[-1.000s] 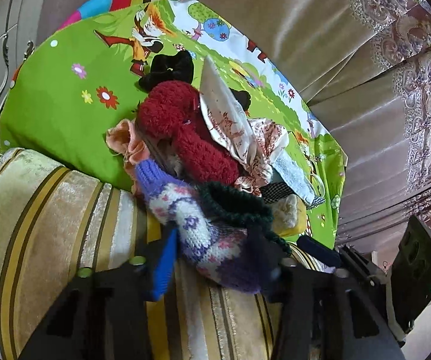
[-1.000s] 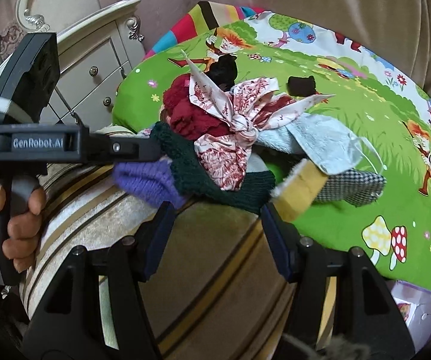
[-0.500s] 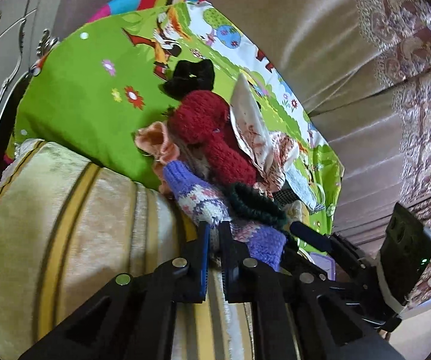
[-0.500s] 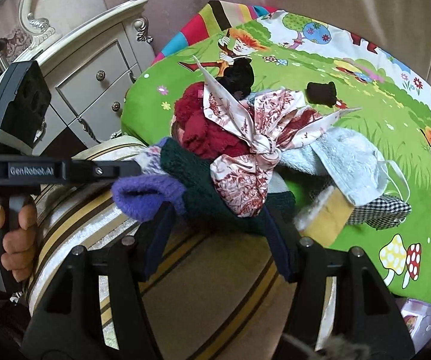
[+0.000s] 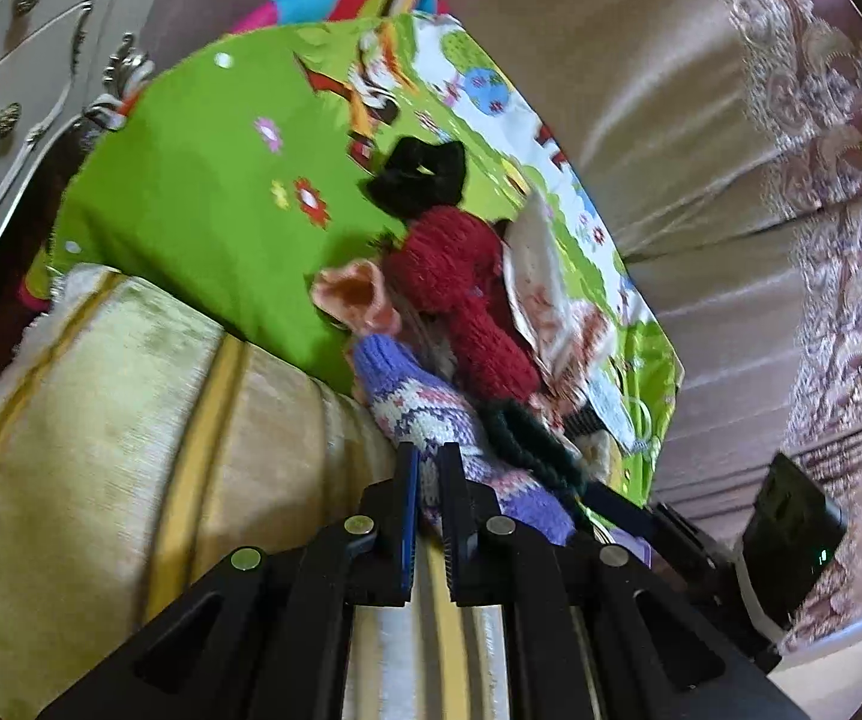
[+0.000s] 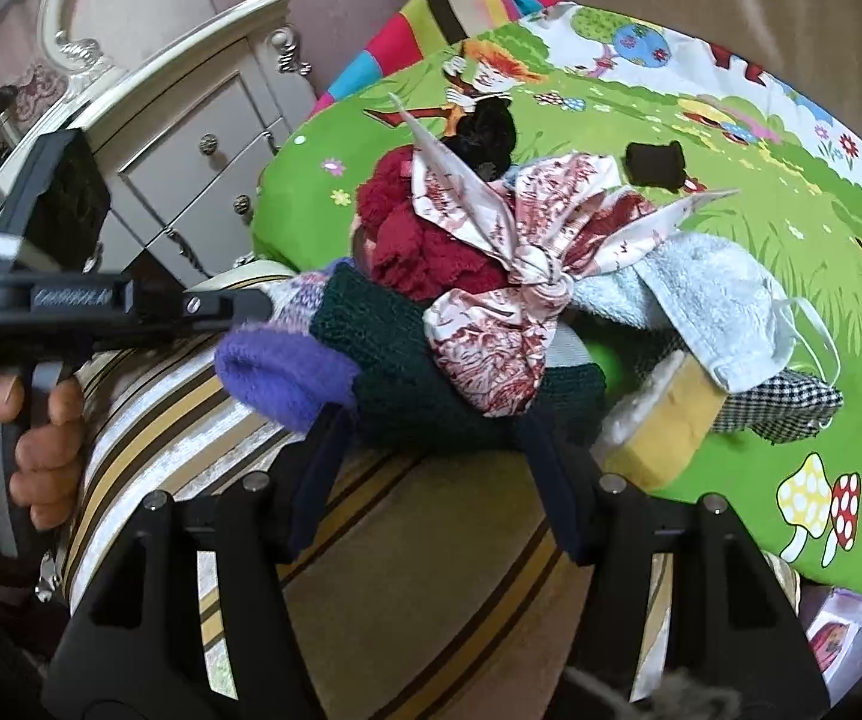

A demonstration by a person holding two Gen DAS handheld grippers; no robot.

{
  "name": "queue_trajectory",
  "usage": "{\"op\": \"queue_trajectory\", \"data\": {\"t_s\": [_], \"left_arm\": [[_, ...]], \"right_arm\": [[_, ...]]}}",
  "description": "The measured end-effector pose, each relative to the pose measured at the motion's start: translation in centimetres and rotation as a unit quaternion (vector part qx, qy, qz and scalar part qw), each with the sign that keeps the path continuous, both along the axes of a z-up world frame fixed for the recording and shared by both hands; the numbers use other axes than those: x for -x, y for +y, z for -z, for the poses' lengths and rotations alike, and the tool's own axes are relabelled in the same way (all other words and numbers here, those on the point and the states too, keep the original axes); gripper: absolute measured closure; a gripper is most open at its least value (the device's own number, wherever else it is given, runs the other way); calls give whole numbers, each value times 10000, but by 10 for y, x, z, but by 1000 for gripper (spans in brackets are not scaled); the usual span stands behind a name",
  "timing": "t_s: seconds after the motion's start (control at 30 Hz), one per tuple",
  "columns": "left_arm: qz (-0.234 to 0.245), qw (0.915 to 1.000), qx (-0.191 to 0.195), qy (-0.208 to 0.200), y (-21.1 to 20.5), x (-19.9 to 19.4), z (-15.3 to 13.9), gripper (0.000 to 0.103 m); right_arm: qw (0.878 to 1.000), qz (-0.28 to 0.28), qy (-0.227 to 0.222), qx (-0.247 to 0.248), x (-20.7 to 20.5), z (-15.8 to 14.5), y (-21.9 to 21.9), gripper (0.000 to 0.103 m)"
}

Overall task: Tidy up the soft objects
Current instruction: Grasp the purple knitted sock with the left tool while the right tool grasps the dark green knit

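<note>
Purple patterned knit sock [image 5: 425, 414] on striped cushion [image 5: 131, 420] beside pile, long axis running away toward green blanket [image 5: 203, 198], pinched at near edge by left gripper [image 5: 428, 480]. Toe hidden. Right gripper [image 6: 431, 438] spread, straddling dark green knit [image 6: 395, 360].

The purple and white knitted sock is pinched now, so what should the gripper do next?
Probably pull it gently back and up. The left gripper is shut on the purple and white knitted sock, whose far end lies under the dark green knitted piece in the pile.

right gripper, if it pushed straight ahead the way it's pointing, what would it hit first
Most likely the dark green knit, which lies across the gap just ahead of the open right gripper; depth is hard to judge.
</note>
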State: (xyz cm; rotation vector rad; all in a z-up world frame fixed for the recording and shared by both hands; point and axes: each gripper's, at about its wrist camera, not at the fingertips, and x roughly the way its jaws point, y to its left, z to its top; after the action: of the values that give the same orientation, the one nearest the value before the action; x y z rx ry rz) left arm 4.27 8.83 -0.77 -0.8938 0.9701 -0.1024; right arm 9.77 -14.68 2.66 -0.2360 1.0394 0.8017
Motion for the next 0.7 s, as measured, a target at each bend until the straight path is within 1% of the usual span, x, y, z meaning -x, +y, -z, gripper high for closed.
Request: {"op": "queue_trajectory", "data": {"t_s": [0.13,0.23,0.3,0.33,0.43,0.5,0.53,0.57,0.63,0.67,0.7], "left_arm": [[-136,9999,-38,44,11,0,1,96],[-80,10000,-29,44,10,-1,1,96],[-128,9999,7,64,10,-1,0,92],[-175,9997,112,92,13,-1,2,91],[-236,9990,377,64,15,-1,1,75],[-138,9991,402,-14,10,-5,-3,55],[-64,9994,345,-32,6,-9,-5,51],[-18,9996,282,-23,2,-12,-6,47],[-8,9999,112,83,-2,-18,-5,47],[-14,9999,39,139,-4,-21,-4,47],[2,9999,-7,168,-5,-23,-2,47]], "right_arm": [[10000,72,38,31,-4,3,-3,39],[9997,-54,129,213,-6,11,4,39],[9991,-121,186,355,-7,19,12,39],[9991,-103,207,355,-10,20,13,39],[9988,35,286,395,-19,26,17,39],[9985,88,321,444,-22,31,21,39],[9983,105,321,471,-24,33,24,39],[9983,117,305,488,-25,33,26,41],[9983,140,313,480,-28,34,29,51],[9982,147,334,476,-28,36,30,65],[9981,148,360,477,-28,37,30,71]]}}
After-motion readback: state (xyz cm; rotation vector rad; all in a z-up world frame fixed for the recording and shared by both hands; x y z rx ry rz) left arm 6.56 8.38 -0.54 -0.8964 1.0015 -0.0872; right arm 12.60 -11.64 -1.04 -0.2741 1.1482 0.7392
